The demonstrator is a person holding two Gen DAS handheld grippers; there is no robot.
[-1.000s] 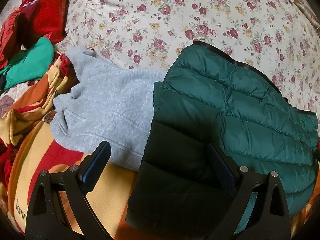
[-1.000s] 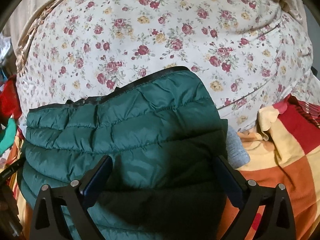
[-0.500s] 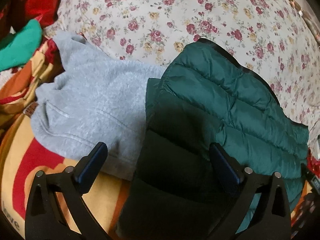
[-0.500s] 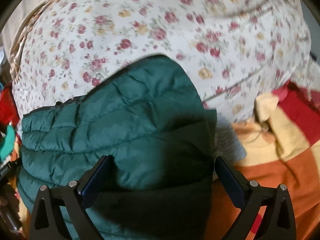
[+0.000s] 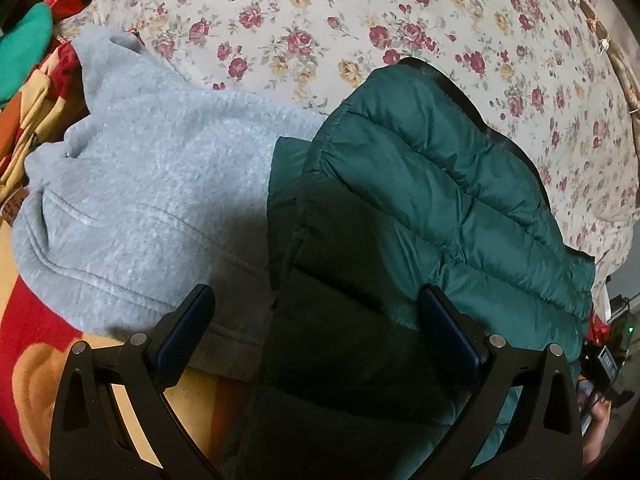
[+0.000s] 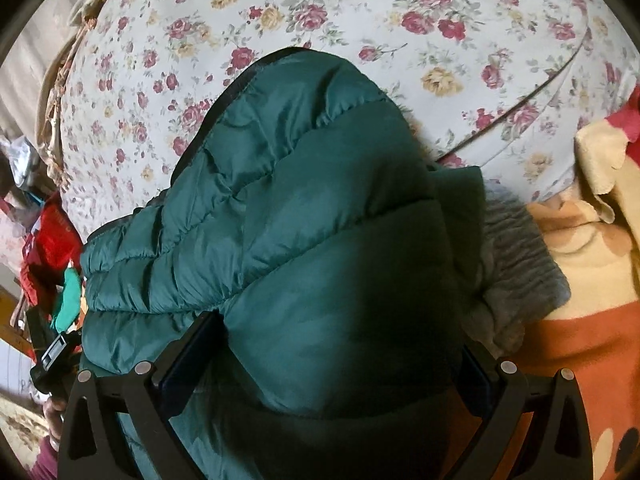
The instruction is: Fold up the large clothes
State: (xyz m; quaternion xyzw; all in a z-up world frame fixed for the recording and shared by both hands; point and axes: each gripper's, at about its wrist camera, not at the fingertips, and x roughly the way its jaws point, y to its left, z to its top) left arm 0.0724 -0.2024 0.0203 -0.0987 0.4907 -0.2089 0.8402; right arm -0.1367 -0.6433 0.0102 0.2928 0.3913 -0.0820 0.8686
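The green puffy jacket lies folded on a bed, on top of a flowery sheet and a blanket with red, orange and yellow shapes. In the left wrist view its long side runs on a slant — from the near bottom middle up and away toward the right. A dark trimmed edge runs along its far side. Its puffy stitched rows run across it, side to side. In the right wrist view the jacket slants from the near left up to a rounded far end near the top middle.

A grey fleecy top lies just beside the jacket, on its left in the left wrist view. The jacket's edge sits over part of it. In the right wrist view only a ribbed grey bit peeks out from under the jacket's right side.

The left gripper has its jaws spread wide. They have just been opening a little more. The near edge of the jacket lies below the gap, but the pads do not press on it. One finger is over the grey top, the other over the jacket.

The right gripper also has its jaws wide apart — a fat fold of the jacket bulges up between them. I cannot tell if the pads squeeze it.

A red cloth and a bright green cloth lie off to the side.
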